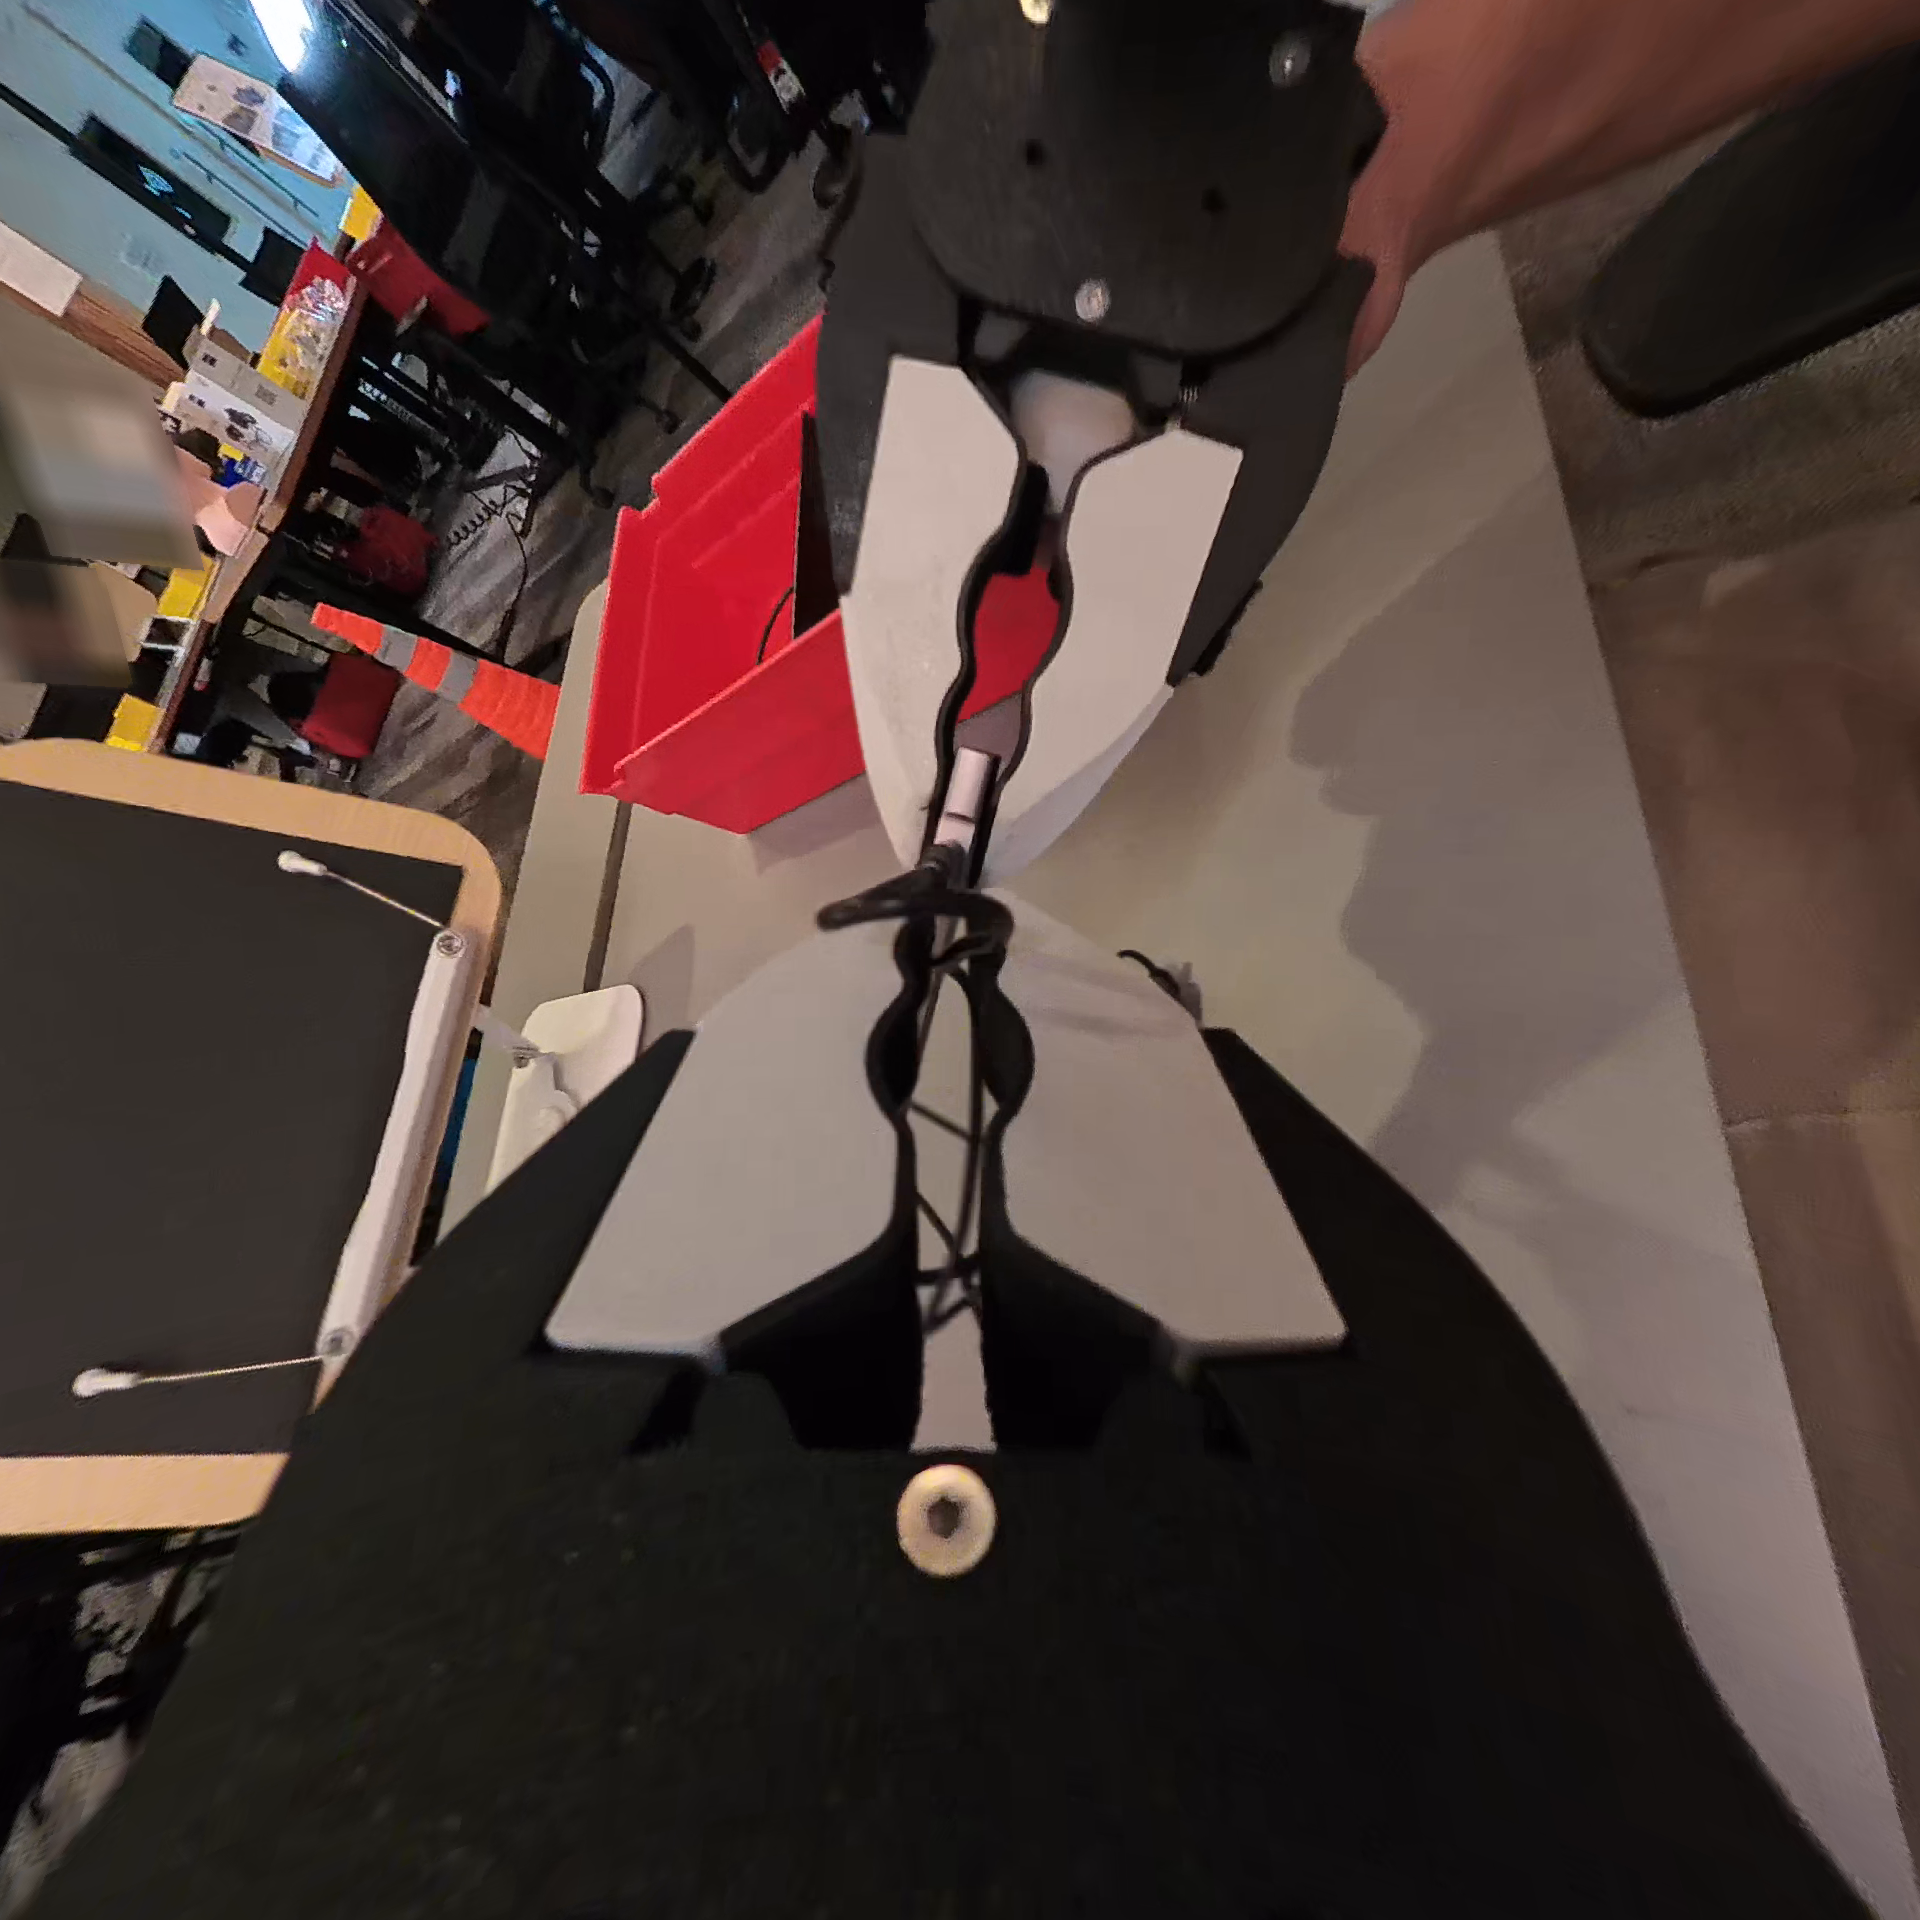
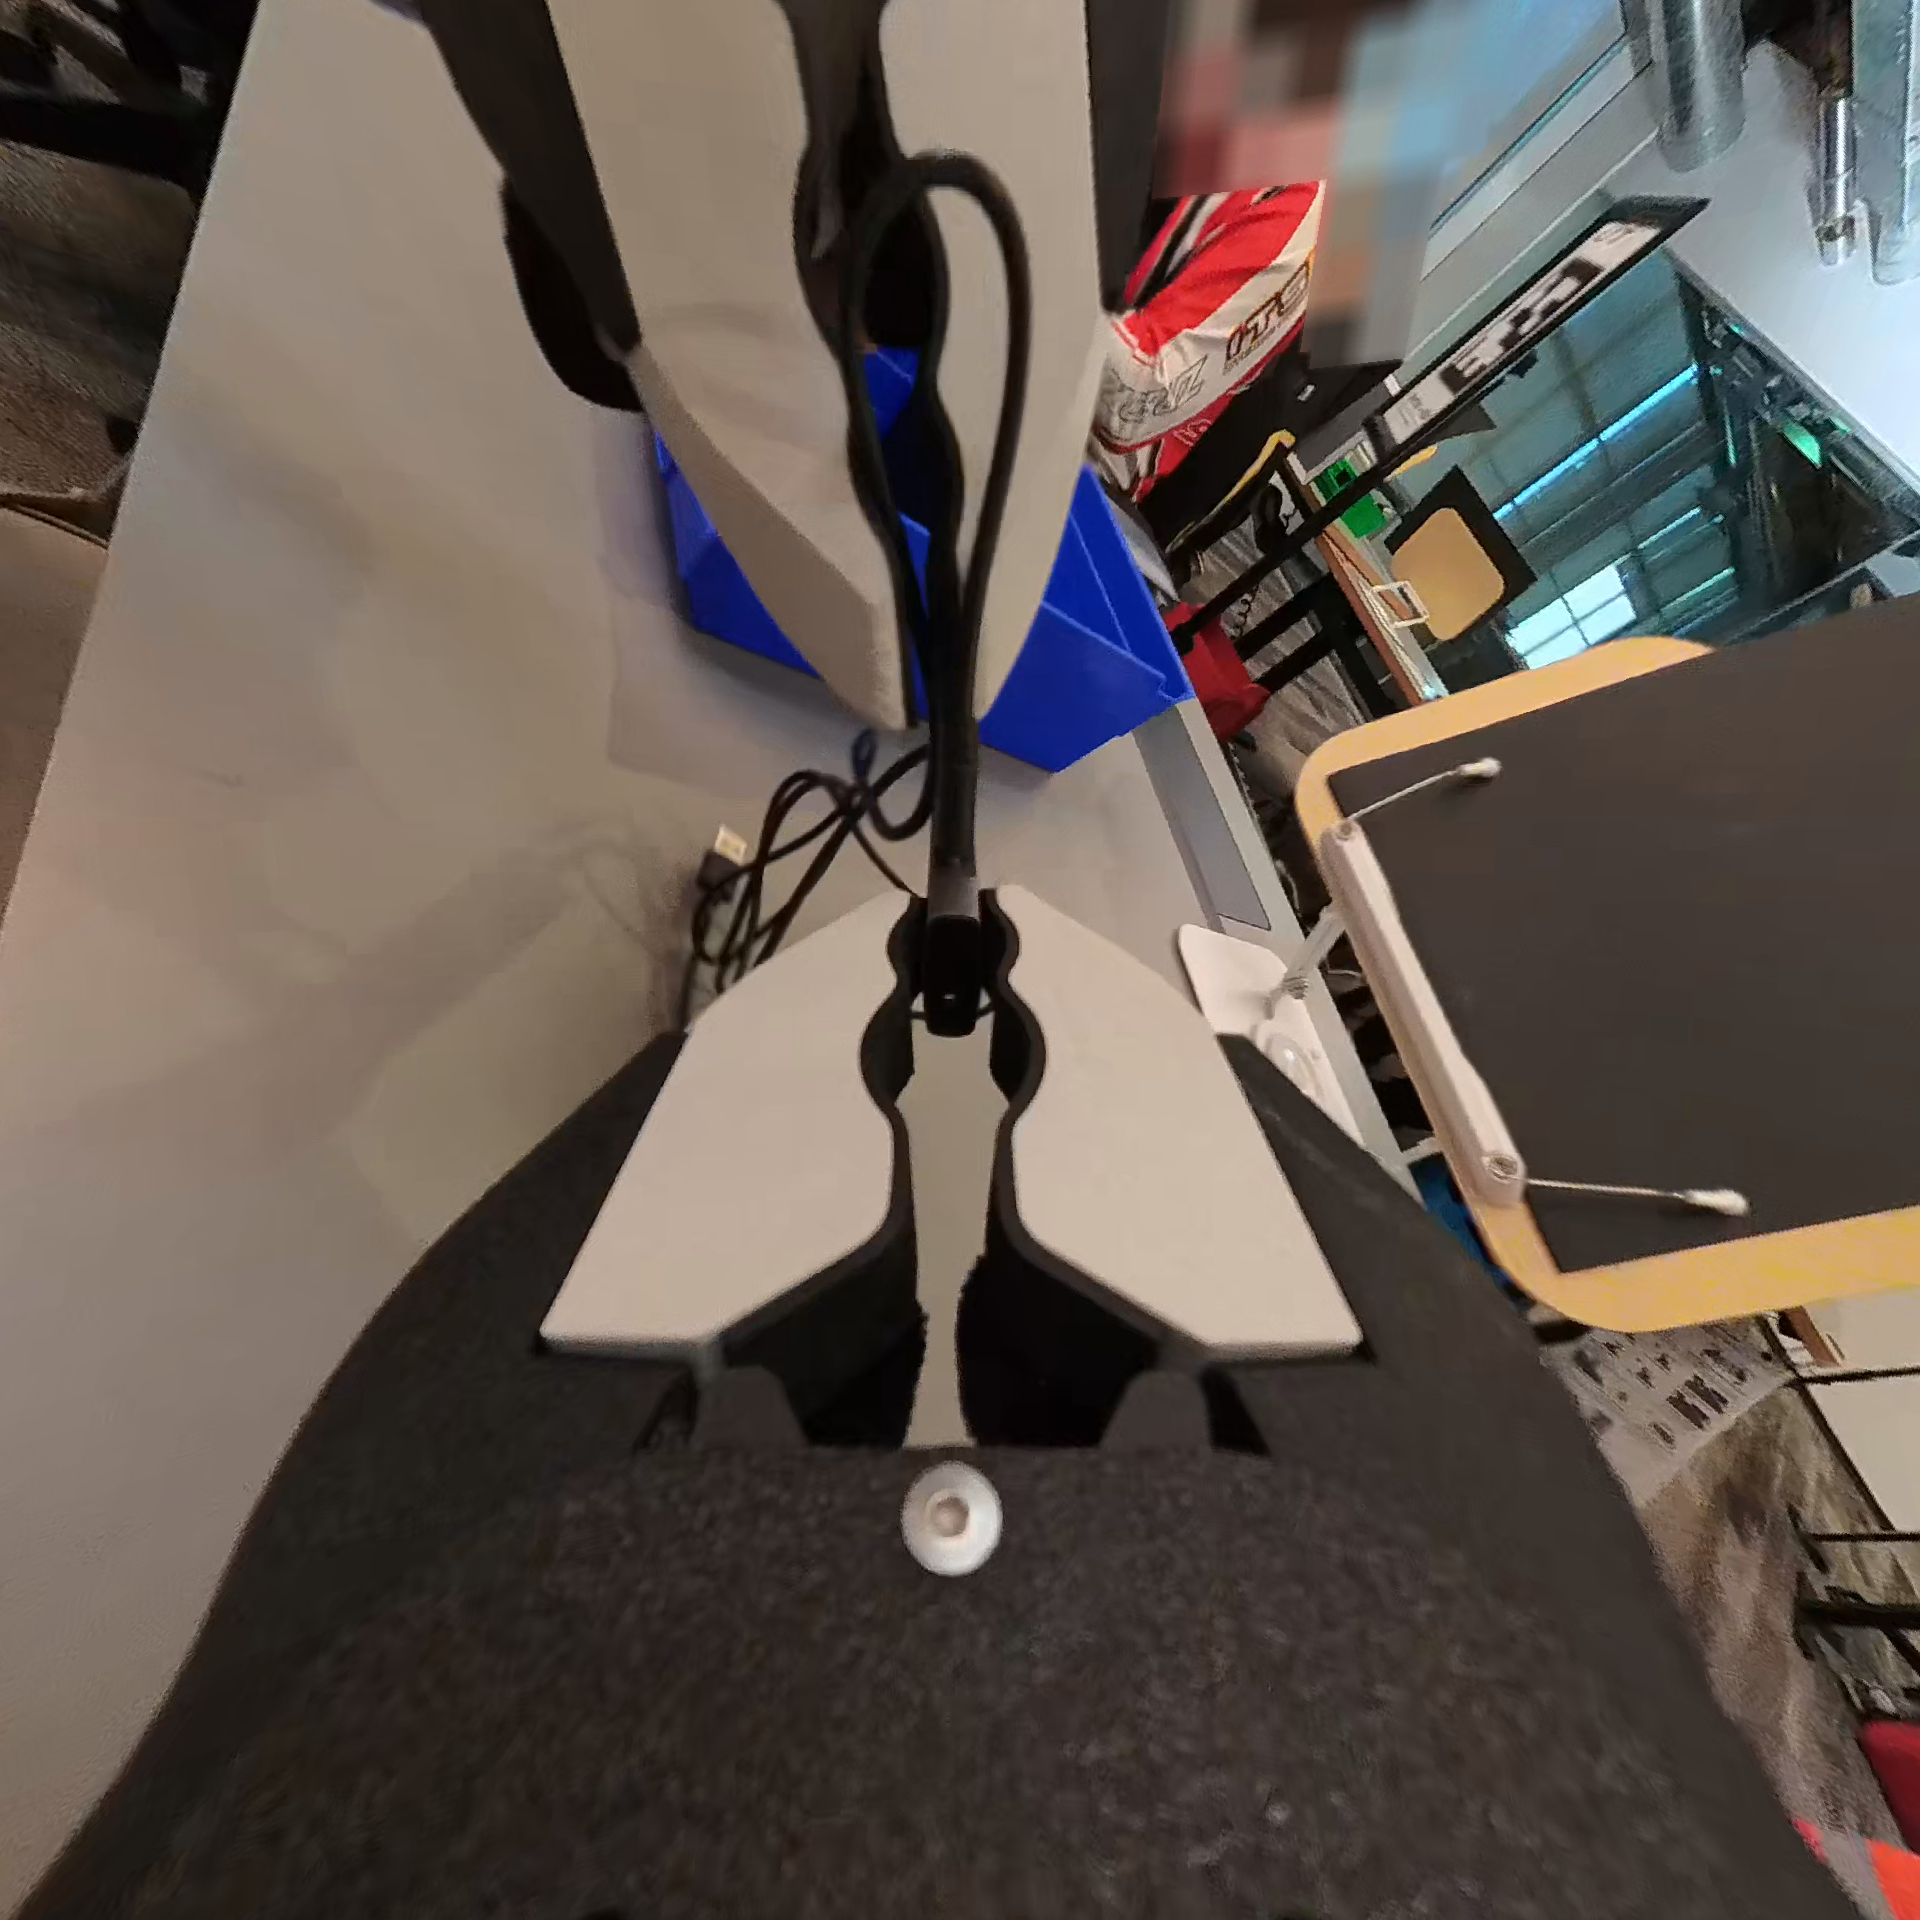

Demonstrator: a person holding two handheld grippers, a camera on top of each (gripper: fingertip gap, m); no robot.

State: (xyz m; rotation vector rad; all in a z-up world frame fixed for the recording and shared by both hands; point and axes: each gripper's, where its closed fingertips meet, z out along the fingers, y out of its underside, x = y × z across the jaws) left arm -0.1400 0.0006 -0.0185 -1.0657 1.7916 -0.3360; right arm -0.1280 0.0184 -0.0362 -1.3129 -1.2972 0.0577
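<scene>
A black cable (image 2: pixel 961 665) runs between my two grippers above a white table (image 2: pixel 343 644). My right gripper (image 2: pixel 951 902) is shut on the cable's plug (image 2: pixel 948 966). In the left wrist view it comes in from the top (image 1: pixel 961 844) with the plug's silver end (image 1: pixel 968 790) between its fingers. My left gripper (image 1: pixel 940 927) is shut on the black cable (image 1: pixel 883 906) just in front of that plug. In the right wrist view the left gripper (image 2: pixel 940 717) hangs from the top with a loop of cable (image 2: pixel 1003 312) between its fingers. The rest of the cable lies coiled on the table (image 2: pixel 790 831).
A red bin (image 1: pixel 727 644) stands behind the right gripper and a blue bin (image 2: pixel 1081 644) behind the left one. A black board with a wooden rim (image 1: pixel 208 1122) and a white bracket sits beside the table. A person's hand (image 1: pixel 1558 114) holds the right gripper. The grippers are tip to tip, or close to it.
</scene>
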